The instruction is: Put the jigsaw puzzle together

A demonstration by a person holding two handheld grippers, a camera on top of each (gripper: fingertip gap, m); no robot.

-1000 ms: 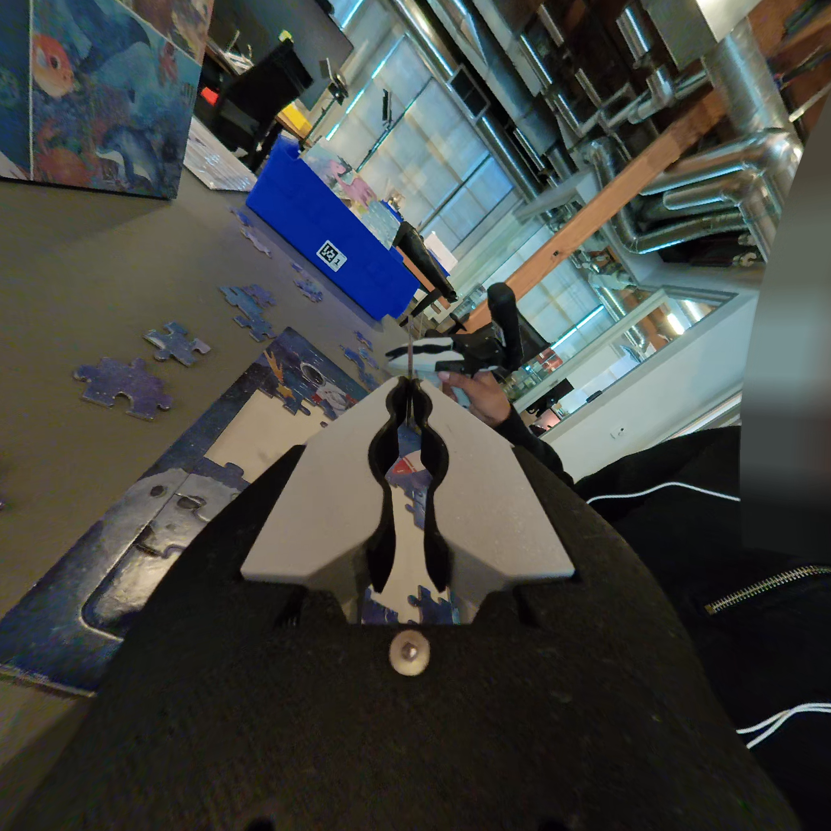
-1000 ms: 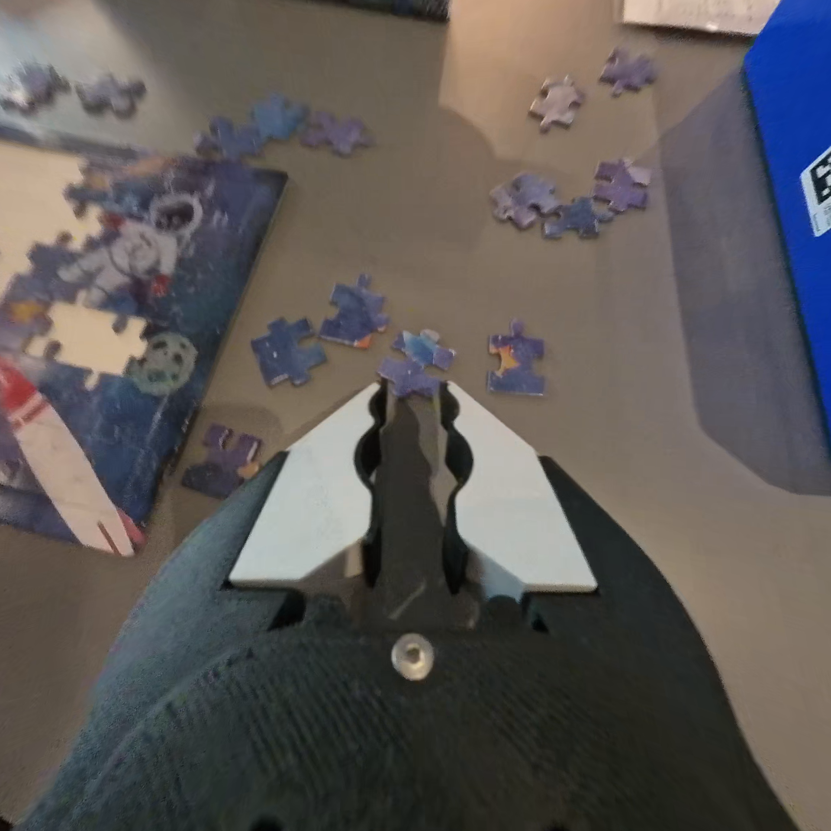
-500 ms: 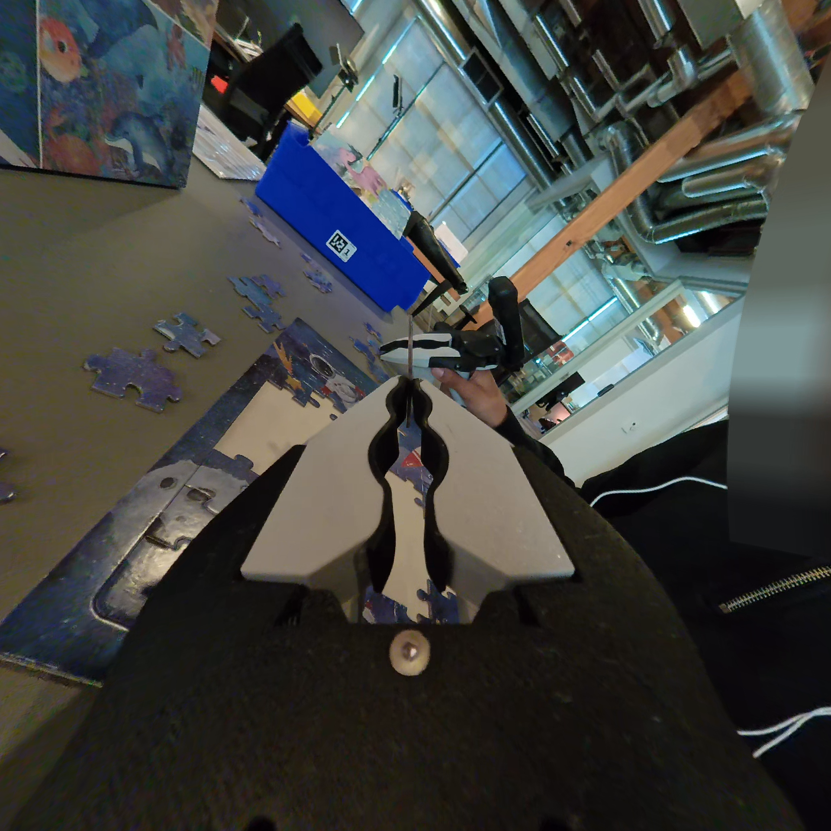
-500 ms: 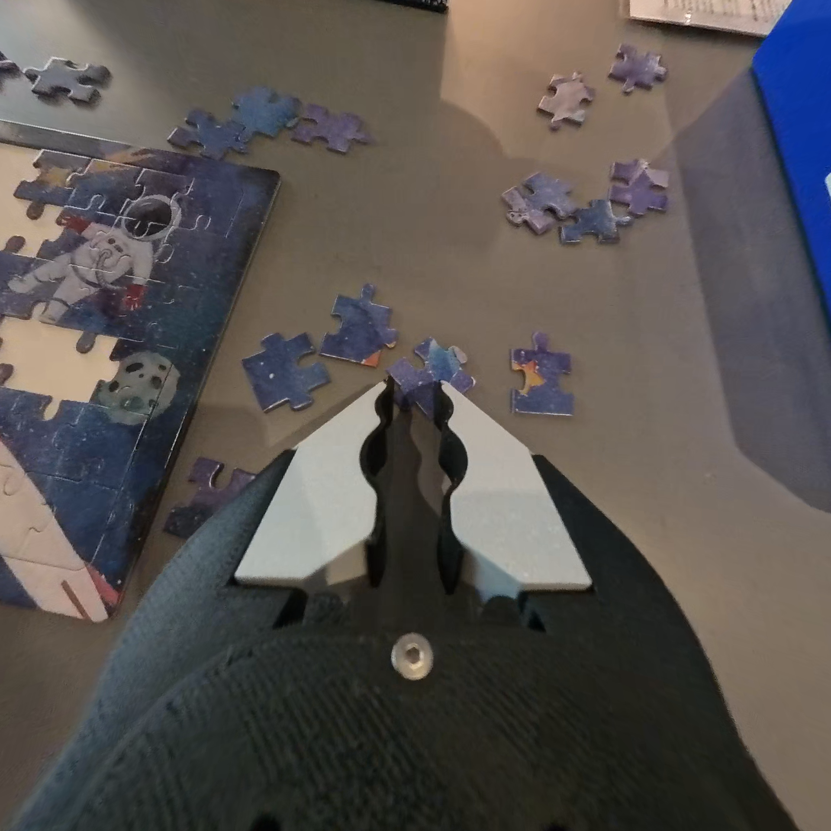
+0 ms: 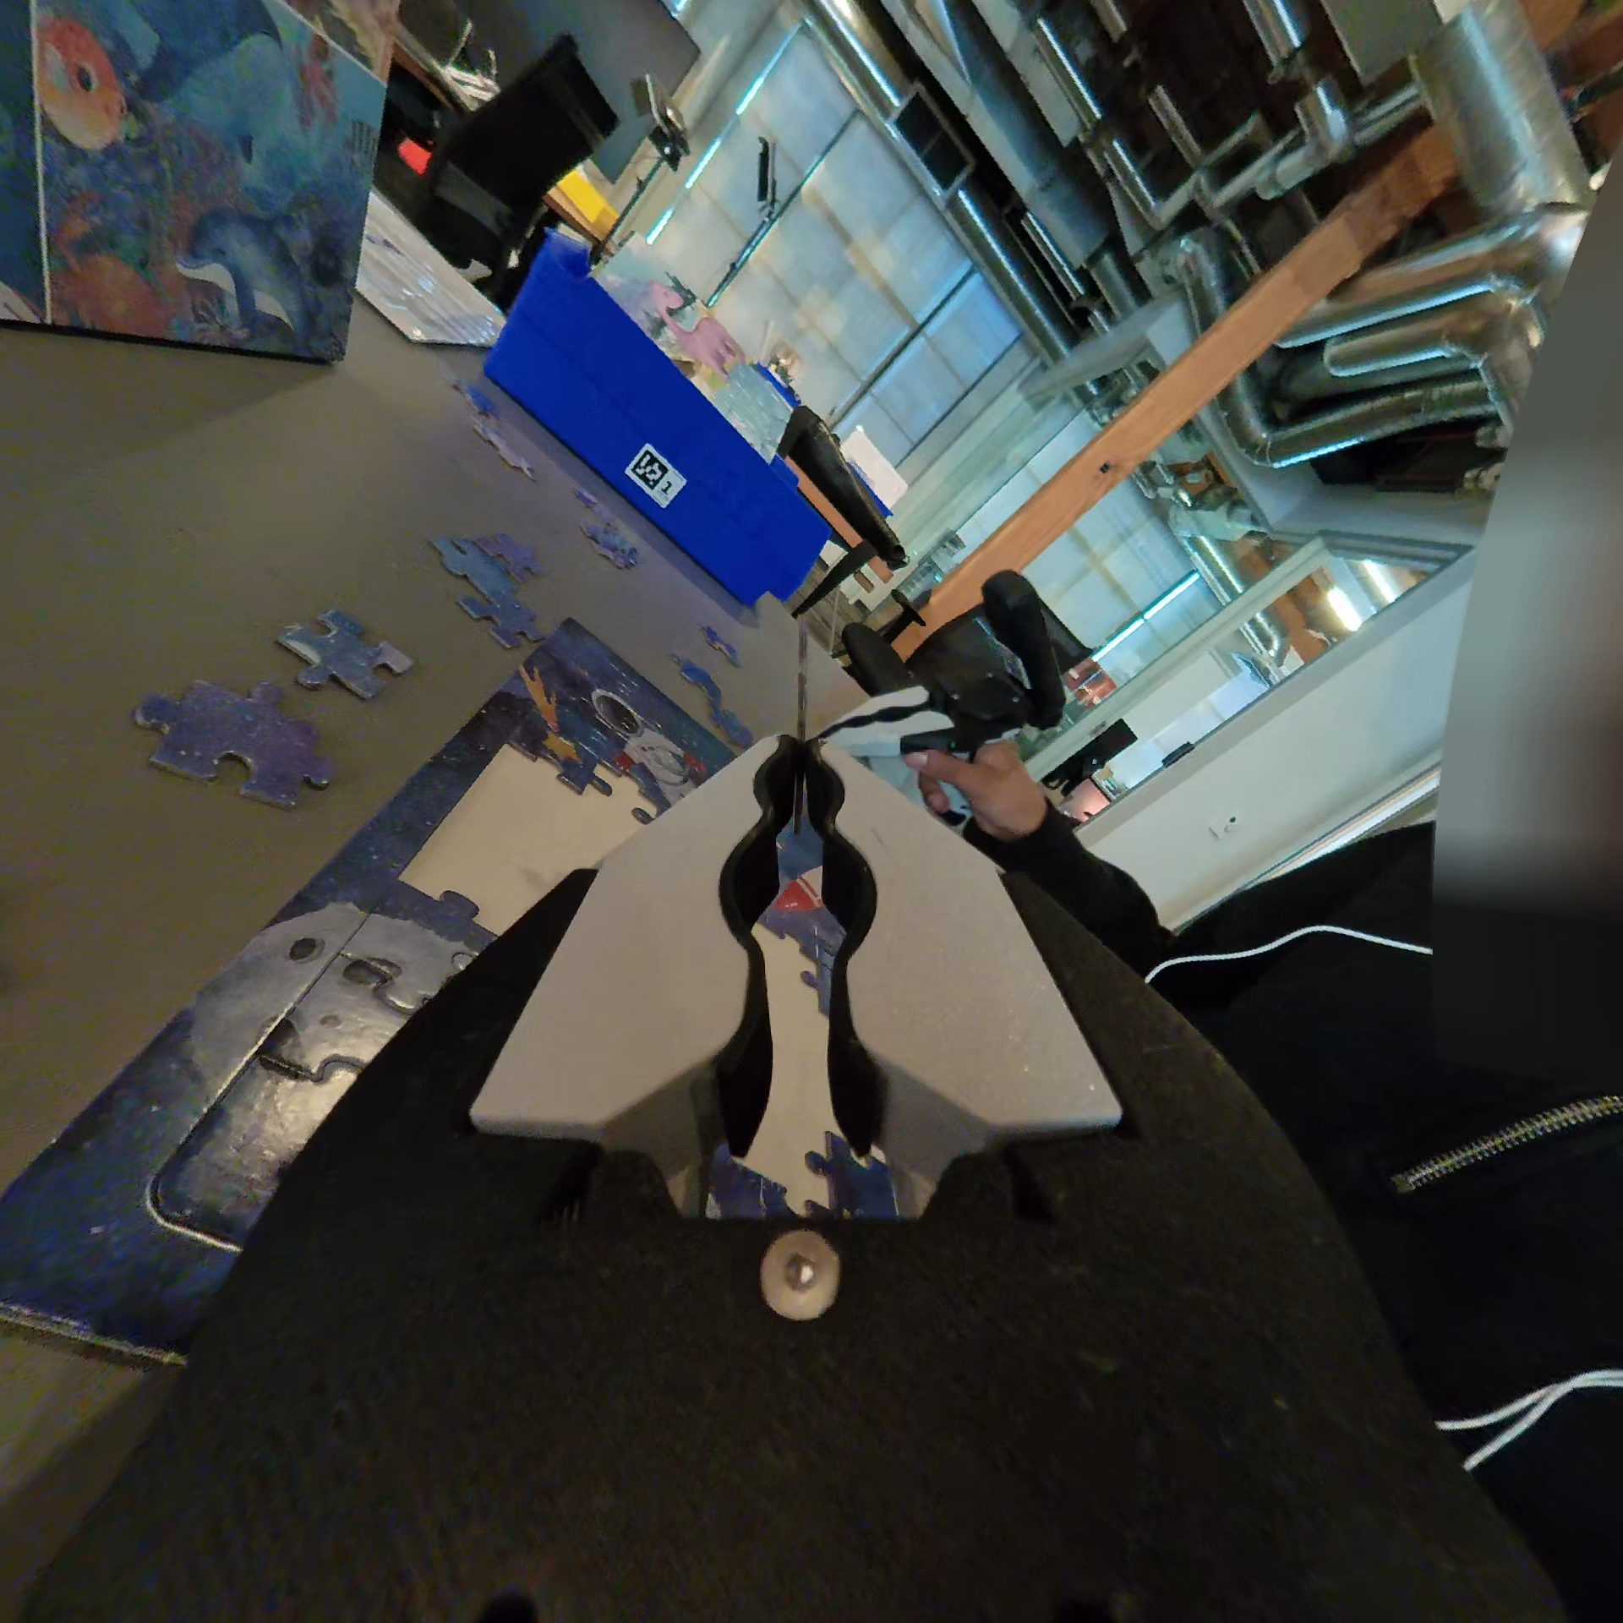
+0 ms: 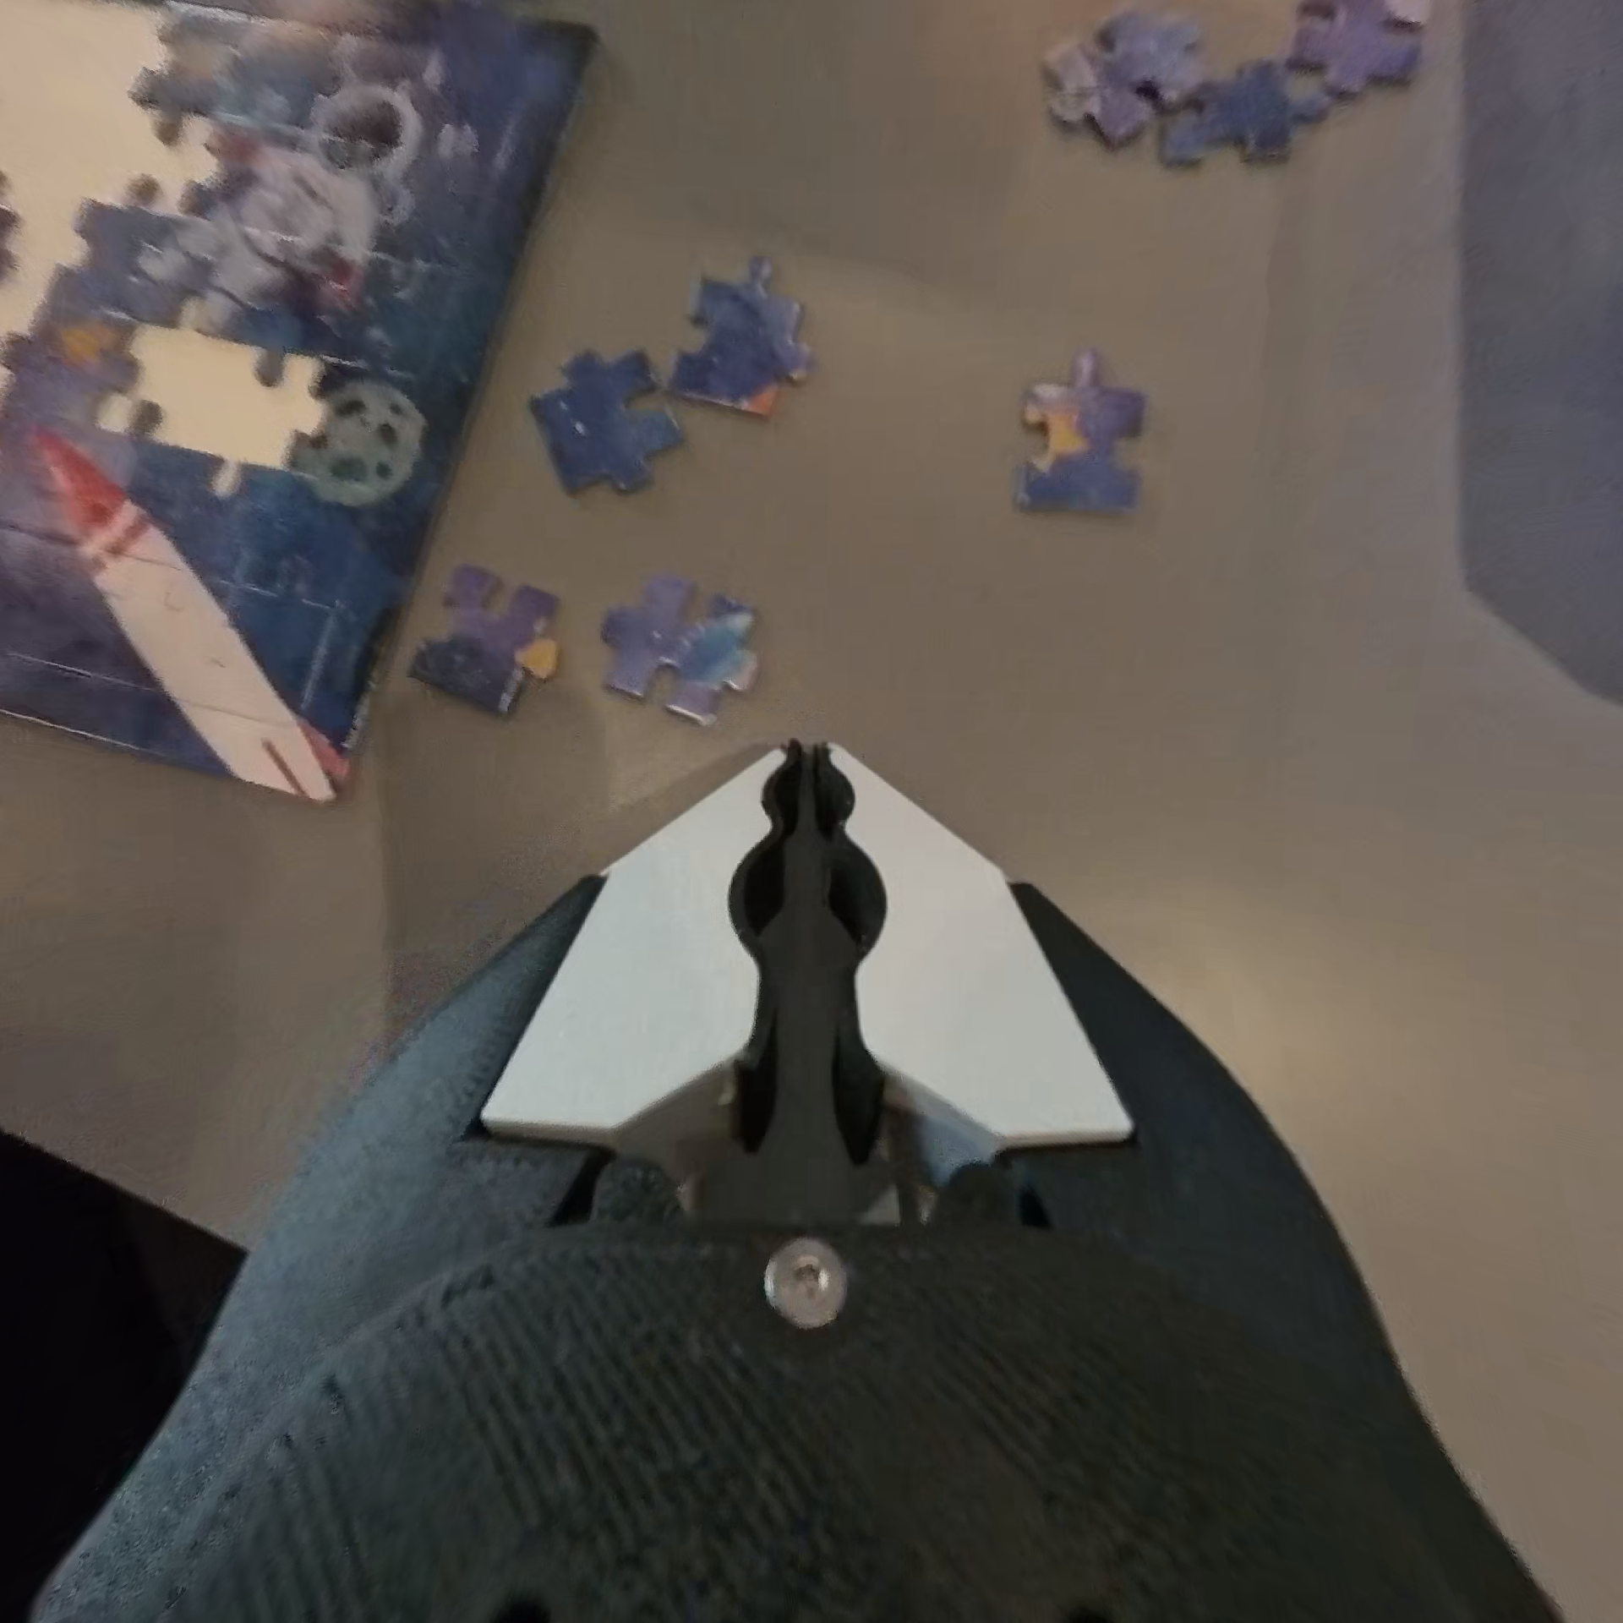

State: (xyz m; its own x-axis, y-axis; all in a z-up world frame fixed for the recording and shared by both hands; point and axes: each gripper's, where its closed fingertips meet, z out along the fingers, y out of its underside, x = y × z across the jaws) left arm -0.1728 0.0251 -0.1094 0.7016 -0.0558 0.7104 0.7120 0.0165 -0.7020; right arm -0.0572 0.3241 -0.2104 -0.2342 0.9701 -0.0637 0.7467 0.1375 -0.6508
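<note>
On the grey counter (image 6: pixel 966 615), we are viewing a half-assembled puzzle (image 6: pixel 220 492); loose pieces (image 6: pixel 681 645) are remaining; the left hand-held gripper (image 5: pixel 799 746) is clamping a piece edge-on (image 5: pixel 801 685), the right hand-held gripper (image 6: pixel 805 751) closed, empty.

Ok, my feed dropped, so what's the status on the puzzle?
Left gripper shut on a puzzle piece, edge-on, above the jigsaw puzzle. Right gripper shut, looks empty, near the loose pieces. Puzzle has open gaps. Nothing in the way.

A blue bin (image 5: pixel 650 474) is sitting on the grey table (image 5: pixel 176 492), a fish-pictured box (image 5: pixel 184 167) standing farther left
</note>
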